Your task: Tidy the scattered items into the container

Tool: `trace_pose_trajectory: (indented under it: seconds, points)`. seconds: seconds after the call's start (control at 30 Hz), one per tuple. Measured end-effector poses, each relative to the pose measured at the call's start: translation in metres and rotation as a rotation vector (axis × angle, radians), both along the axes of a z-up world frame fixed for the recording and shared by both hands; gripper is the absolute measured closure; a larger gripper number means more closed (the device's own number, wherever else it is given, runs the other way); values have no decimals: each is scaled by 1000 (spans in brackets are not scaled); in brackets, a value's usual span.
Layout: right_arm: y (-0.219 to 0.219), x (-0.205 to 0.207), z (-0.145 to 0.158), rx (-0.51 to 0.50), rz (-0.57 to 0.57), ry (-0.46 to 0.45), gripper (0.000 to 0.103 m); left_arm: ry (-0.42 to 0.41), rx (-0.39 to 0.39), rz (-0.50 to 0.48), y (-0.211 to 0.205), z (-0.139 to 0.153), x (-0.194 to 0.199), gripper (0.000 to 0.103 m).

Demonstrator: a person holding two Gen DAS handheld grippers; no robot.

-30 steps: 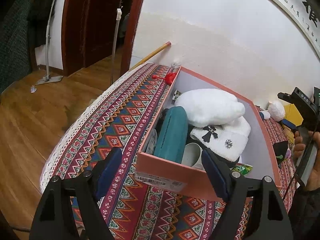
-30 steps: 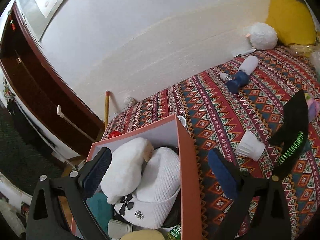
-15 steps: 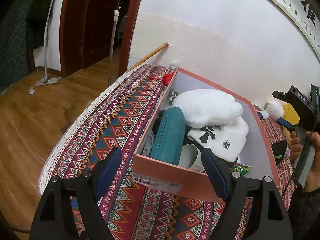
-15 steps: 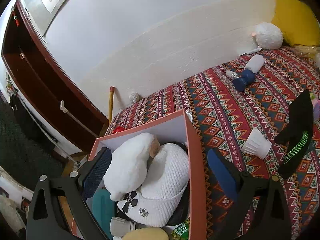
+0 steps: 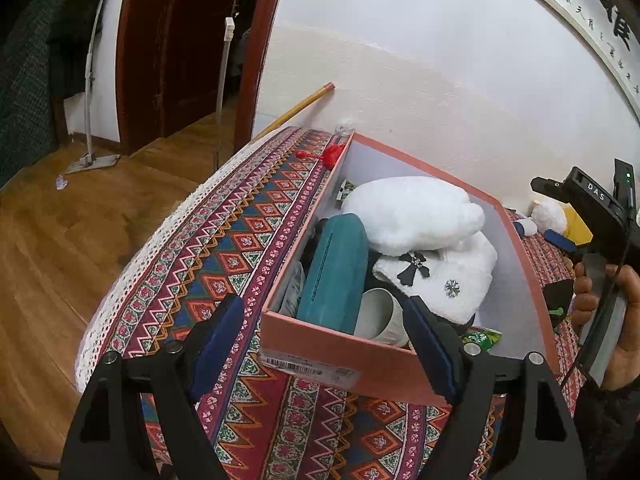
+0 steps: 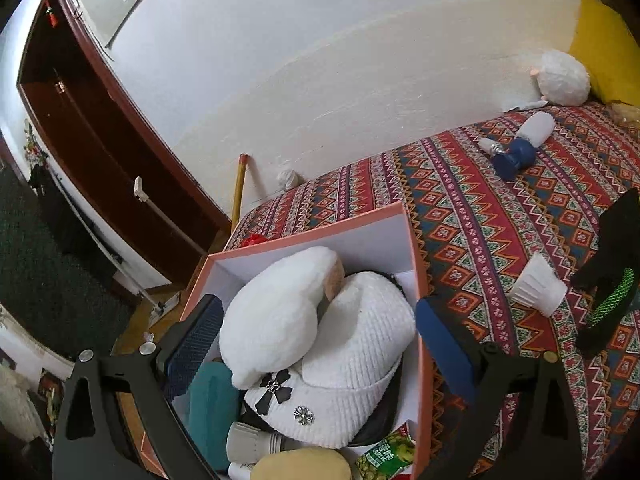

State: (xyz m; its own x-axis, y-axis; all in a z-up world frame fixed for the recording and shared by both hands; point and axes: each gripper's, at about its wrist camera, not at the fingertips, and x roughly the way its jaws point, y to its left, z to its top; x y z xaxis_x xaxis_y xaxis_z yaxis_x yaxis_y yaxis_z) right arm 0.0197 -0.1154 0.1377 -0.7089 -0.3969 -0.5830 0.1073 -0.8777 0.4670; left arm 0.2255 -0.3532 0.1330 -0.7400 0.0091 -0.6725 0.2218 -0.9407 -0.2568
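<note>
A salmon-pink box (image 5: 360,354) stands on the patterned cloth, holding a white plush (image 5: 412,212), a white knit hat (image 5: 448,280) with a black cross, a teal case (image 5: 336,272), a white cup (image 5: 378,316) and a green packet (image 6: 386,456). My left gripper (image 5: 324,340) is open in front of the box's near wall, gripping nothing. My right gripper (image 6: 320,344) hangs open above the hat (image 6: 360,360) and plush (image 6: 280,312), with one finger outside the box wall (image 6: 424,320). On the cloth lie a white paper cup (image 6: 538,290), a black-and-green glove (image 6: 612,276) and a blue-and-white bottle (image 6: 520,146).
The cloth-covered surface (image 5: 192,264) ends at a lace edge on the left, above a wooden floor (image 5: 60,240). A wall runs behind it, with a wooden stick (image 6: 240,188) leaning there. A white fluffy ball (image 6: 564,78) and a yellow cushion (image 6: 608,64) sit far right. A hand (image 5: 624,320) holds the right gripper.
The right gripper has shifted sideways, so the box's contents now lie more squarely between its fingers. The left gripper has stayed where it was.
</note>
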Motion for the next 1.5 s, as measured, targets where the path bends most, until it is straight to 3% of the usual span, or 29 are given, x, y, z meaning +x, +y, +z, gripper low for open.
trace_pose_trajectory:
  seconds: [0.47,0.6,0.73,0.9,1.0,1.07,1.1,1.2,1.33,1.4,1.5]
  points:
    - [-3,2,0,-27,16,-7,6,9,-11,-16,11,1,-1,21]
    - [-17,-13,2,-104,105,-19,6,7,3,-16,11,0,-4,21]
    - [-38,-49,-8,-153,150,-106,6,10,2,-31,15,2,-7,21]
    - [-83,-92,-40,48,150,-282,6,16,-3,-34,14,5,-5,21]
    - [-103,-108,-84,63,199,-424,6,21,2,-27,10,6,-3,21]
    - [-99,-110,-103,-130,261,-427,48,24,0,-26,9,7,-1,21]
    - [-91,-107,-107,-198,252,-432,53,26,-2,-25,9,8,-1,21]
    - [-71,-85,-88,-274,239,-344,59,32,-9,-29,10,10,1,21]
    - [-16,-39,-32,-442,230,-149,59,21,-17,-35,14,8,0,21]
    - [24,-8,3,-451,164,-2,59,17,-21,-39,18,7,-1,21]
    - [84,32,42,-419,-25,143,57,11,-24,-45,25,5,-4,21]
